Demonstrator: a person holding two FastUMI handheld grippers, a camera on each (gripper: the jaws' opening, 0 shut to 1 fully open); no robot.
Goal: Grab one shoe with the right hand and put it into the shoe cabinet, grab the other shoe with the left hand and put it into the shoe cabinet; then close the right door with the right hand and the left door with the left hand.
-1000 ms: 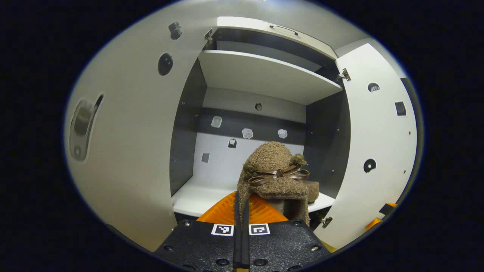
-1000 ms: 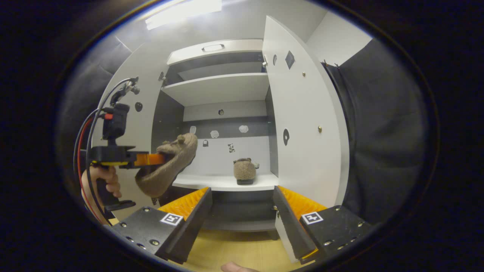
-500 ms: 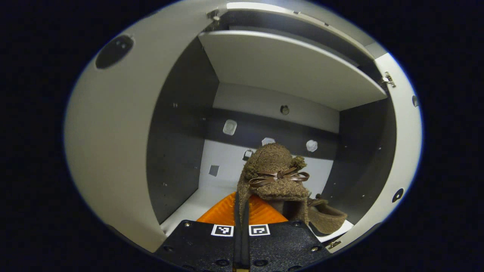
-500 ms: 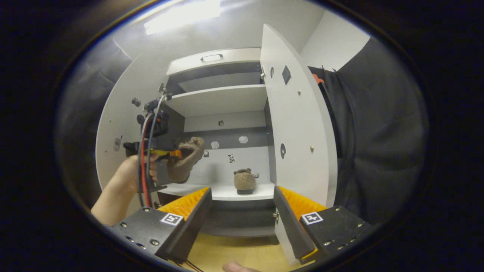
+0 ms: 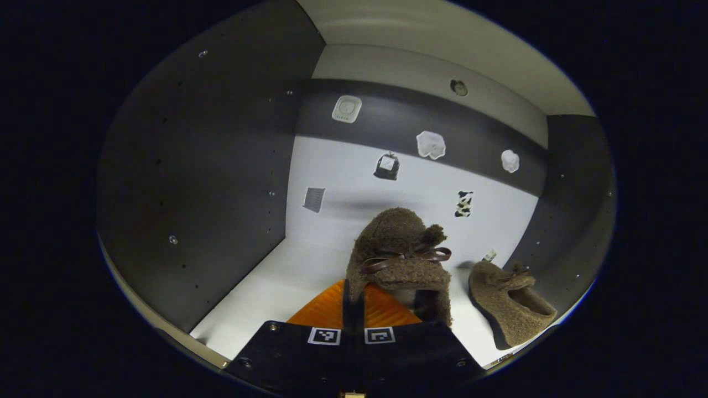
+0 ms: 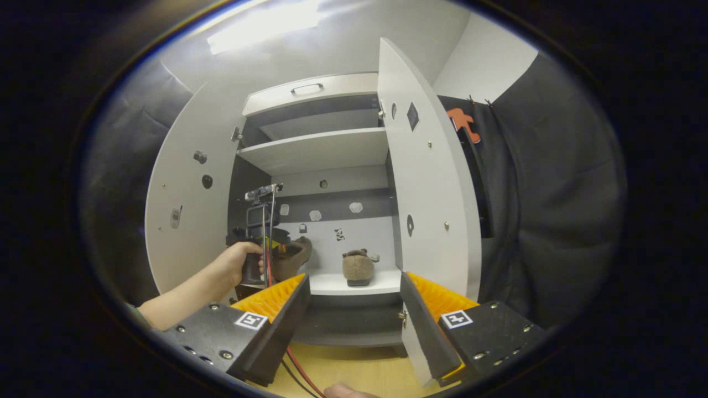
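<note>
A fuzzy brown shoe with a bow (image 5: 399, 250) hangs in my left gripper (image 5: 354, 296), which is shut on its heel rim, inside the shoe cabinet above the white lower shelf (image 5: 265, 287). The second brown shoe (image 5: 511, 310) rests on that shelf at the right, by the dark side wall. In the right gripper view, a hand holds the left gripper (image 6: 275, 251) with the held shoe (image 6: 294, 260) at the shelf's left part, and the second shoe (image 6: 358, 266) sits at mid shelf. My right gripper (image 6: 351, 301) stands open outside the cabinet, nothing between its fingers.
Both cabinet doors stand open: the left door (image 6: 182, 210) and the right door (image 6: 428, 182). An upper shelf (image 6: 321, 148) and a top drawer with a handle (image 6: 307, 88) sit above. Small stickers dot the back wall (image 5: 387, 166). Wooden floor (image 6: 354, 376) lies below.
My left gripper has carried the shoe forward past the doors and deep into the lower compartment, lower toward the shelf. The right gripper has stayed open and nearly still.
</note>
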